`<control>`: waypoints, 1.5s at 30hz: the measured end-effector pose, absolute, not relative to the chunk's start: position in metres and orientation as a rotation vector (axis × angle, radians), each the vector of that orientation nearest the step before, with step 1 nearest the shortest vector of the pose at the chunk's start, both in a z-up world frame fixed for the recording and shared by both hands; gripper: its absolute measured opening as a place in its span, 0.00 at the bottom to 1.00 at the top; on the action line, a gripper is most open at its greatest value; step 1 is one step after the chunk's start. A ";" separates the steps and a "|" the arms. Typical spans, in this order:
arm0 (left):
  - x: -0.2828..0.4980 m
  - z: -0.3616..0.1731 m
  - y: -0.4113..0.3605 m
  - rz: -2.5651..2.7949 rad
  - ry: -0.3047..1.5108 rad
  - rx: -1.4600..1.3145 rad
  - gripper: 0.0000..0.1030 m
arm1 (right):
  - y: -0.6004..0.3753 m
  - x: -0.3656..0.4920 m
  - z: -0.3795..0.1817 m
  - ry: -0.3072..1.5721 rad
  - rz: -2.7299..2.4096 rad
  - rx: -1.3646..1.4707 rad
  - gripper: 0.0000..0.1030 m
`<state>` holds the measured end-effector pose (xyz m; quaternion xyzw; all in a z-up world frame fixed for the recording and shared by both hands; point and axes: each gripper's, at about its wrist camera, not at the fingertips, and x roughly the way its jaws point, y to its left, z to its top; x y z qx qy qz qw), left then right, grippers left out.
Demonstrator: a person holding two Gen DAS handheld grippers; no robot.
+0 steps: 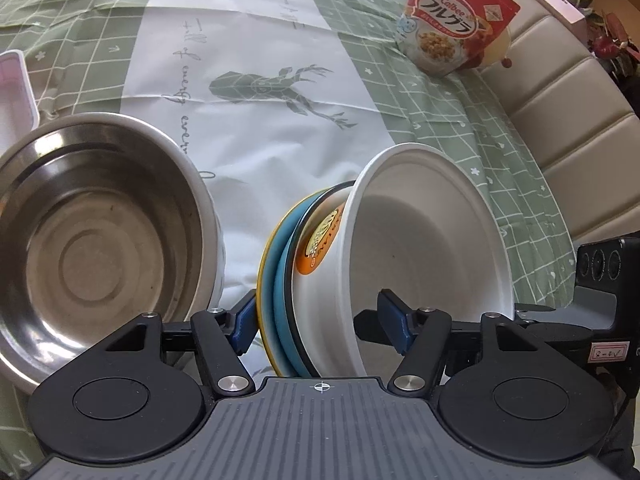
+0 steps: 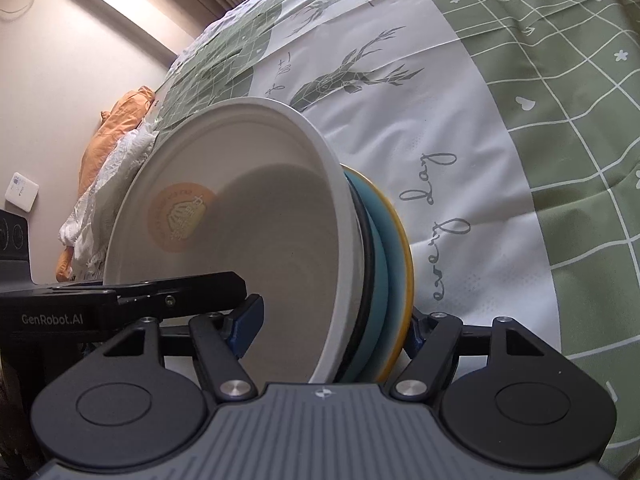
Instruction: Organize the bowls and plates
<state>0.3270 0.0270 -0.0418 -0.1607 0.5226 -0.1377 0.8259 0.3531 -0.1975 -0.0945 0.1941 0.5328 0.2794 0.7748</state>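
A white bowl (image 1: 420, 240) (image 2: 260, 220) with an orange sticker sits nested on a blue plate (image 1: 282, 300) (image 2: 386, 248) and a yellow-rimmed plate (image 1: 265, 264) (image 2: 409, 268). The stack is tipped up on edge above the tablecloth (image 1: 260, 100). My left gripper (image 1: 320, 320) straddles it, one finger behind the yellow plate and the other inside the bowl, shut on the stack. My right gripper (image 2: 334, 320) clamps the same stack from the other side, one finger in the bowl and one behind the plates. A steel bowl (image 1: 92, 248) stands upright at the left.
A red cereal bag (image 1: 452, 28) stands at the far right of the table. A cream padded bench (image 1: 560, 120) runs along the table's right edge. A white and pink container (image 1: 12, 92) sits at the far left. Orange and white cloths (image 2: 120, 152) lie by the wall.
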 end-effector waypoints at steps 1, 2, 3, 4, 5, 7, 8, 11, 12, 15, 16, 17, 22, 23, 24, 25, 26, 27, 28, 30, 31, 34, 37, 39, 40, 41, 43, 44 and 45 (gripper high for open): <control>0.325 -0.040 0.029 -0.289 1.109 -0.344 0.65 | -0.194 0.351 -0.094 1.163 0.622 0.413 0.71; 0.323 -0.039 0.031 -0.284 1.105 -0.344 0.65 | -0.192 0.351 -0.095 1.173 0.632 0.406 0.71; 0.322 -0.038 0.033 -0.279 1.101 -0.342 0.65 | -0.190 0.351 -0.096 1.181 0.639 0.400 0.71; 0.321 -0.038 0.033 -0.275 1.100 -0.340 0.65 | -0.189 0.352 -0.097 1.185 0.641 0.400 0.71; 0.321 -0.039 0.033 -0.274 1.103 -0.338 0.65 | -0.190 0.354 -0.098 1.188 0.640 0.406 0.71; 0.322 -0.040 0.034 -0.278 1.107 -0.345 0.65 | -0.195 0.360 -0.101 1.206 0.640 0.436 0.71; 0.323 -0.040 0.035 -0.282 1.109 -0.354 0.65 | -0.198 0.363 -0.101 1.209 0.635 0.451 0.71; 0.327 -0.039 0.039 -0.302 1.120 -0.398 0.65 | -0.207 0.370 -0.100 1.202 0.594 0.479 0.71; 0.328 -0.038 0.039 -0.309 1.124 -0.407 0.65 | -0.211 0.373 -0.101 1.205 0.575 0.493 0.71; 0.331 -0.033 0.037 -0.330 1.142 -0.408 0.65 | -0.216 0.378 -0.105 1.237 0.555 0.534 0.70; 0.332 -0.033 0.035 -0.330 1.150 -0.401 0.65 | -0.216 0.378 -0.106 1.243 0.554 0.539 0.70; 0.333 -0.033 0.034 -0.326 1.159 -0.392 0.65 | -0.217 0.378 -0.107 1.244 0.556 0.539 0.70; 0.336 -0.035 0.029 -0.299 1.188 -0.350 0.65 | -0.215 0.372 -0.107 1.242 0.568 0.529 0.69; 0.337 -0.036 0.028 -0.293 1.189 -0.346 0.65 | -0.215 0.371 -0.107 1.241 0.570 0.529 0.69; 0.338 -0.037 0.028 -0.288 1.192 -0.343 0.66 | -0.215 0.371 -0.107 1.242 0.573 0.528 0.68; 0.338 -0.037 0.028 -0.282 1.194 -0.343 0.66 | -0.215 0.372 -0.107 1.245 0.575 0.527 0.68; 0.339 -0.038 0.029 -0.277 1.197 -0.343 0.66 | -0.215 0.373 -0.107 1.247 0.577 0.525 0.67; 0.339 -0.039 0.029 -0.274 1.199 -0.342 0.67 | -0.214 0.374 -0.107 1.248 0.579 0.524 0.67; 0.340 -0.040 0.029 -0.273 1.202 -0.340 0.67 | -0.215 0.375 -0.107 1.248 0.581 0.525 0.67; 0.341 -0.043 0.027 -0.272 1.211 -0.339 0.67 | -0.217 0.376 -0.108 1.248 0.582 0.530 0.67; 0.341 -0.044 0.027 -0.272 1.216 -0.341 0.67 | -0.219 0.376 -0.109 1.248 0.581 0.536 0.67; 0.345 -0.049 0.025 -0.273 1.232 -0.354 0.69 | -0.223 0.375 -0.109 1.246 0.584 0.549 0.67; 0.347 -0.050 0.024 -0.281 1.234 -0.366 0.71 | -0.222 0.373 -0.110 1.251 0.608 0.550 0.67; 0.347 -0.049 0.023 -0.288 1.229 -0.371 0.70 | -0.217 0.373 -0.111 1.260 0.626 0.554 0.64; 0.346 -0.048 0.022 -0.289 1.227 -0.368 0.70 | -0.217 0.373 -0.110 1.259 0.631 0.557 0.63; 0.346 -0.047 0.023 -0.289 1.227 -0.370 0.70 | -0.217 0.373 -0.110 1.259 0.633 0.555 0.63; 0.345 -0.048 0.024 -0.289 1.229 -0.379 0.70 | -0.217 0.373 -0.109 1.258 0.639 0.553 0.62; 0.345 -0.048 0.024 -0.287 1.228 -0.383 0.70 | -0.218 0.373 -0.109 1.260 0.640 0.554 0.62; 0.344 -0.049 0.025 -0.286 1.229 -0.387 0.71 | -0.218 0.372 -0.107 1.263 0.638 0.555 0.61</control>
